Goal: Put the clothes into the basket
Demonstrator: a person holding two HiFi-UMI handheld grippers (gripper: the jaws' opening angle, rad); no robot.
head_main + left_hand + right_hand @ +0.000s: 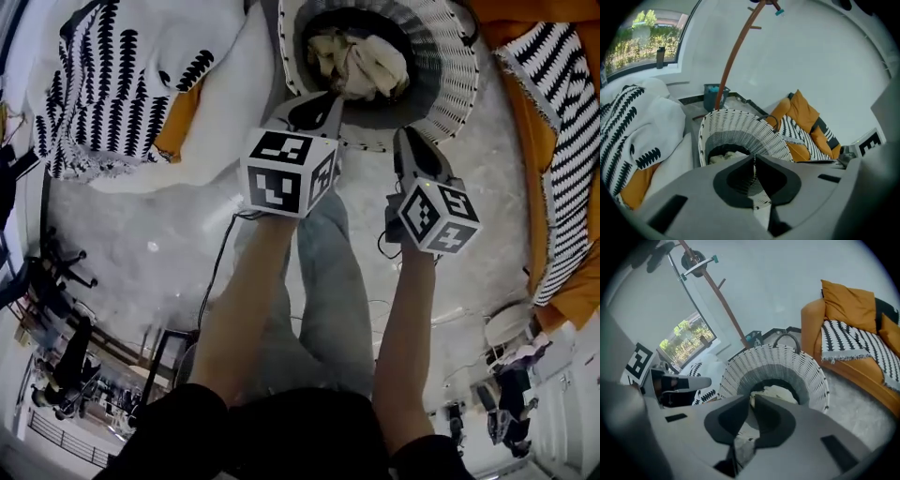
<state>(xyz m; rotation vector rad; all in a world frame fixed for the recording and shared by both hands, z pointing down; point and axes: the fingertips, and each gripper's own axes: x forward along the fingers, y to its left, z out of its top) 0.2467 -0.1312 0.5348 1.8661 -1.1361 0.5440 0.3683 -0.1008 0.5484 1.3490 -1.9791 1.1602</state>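
Observation:
A white woven basket [450, 84] stands on the floor ahead of me, with cream clothes [361, 61] piled inside it. My left gripper [330, 98] hovers just before the basket's near rim, jaws shut with nothing between them. My right gripper [405, 136] sits beside it, a little nearer to me, also shut and empty. In the left gripper view the basket [740, 124] and clothes [723, 157] lie straight beyond the closed left gripper [754, 157]. The right gripper view shows the basket [787, 364] and clothes [780, 393] past the right gripper [751, 399].
A white seat with a black-and-white patterned blanket [103, 84] lies left of the basket. An orange sofa with a striped throw [553, 141] lies to its right. A brown coat stand [733, 56] and a blue bin [712, 93] stand behind. A cable [220, 262] trails on the floor.

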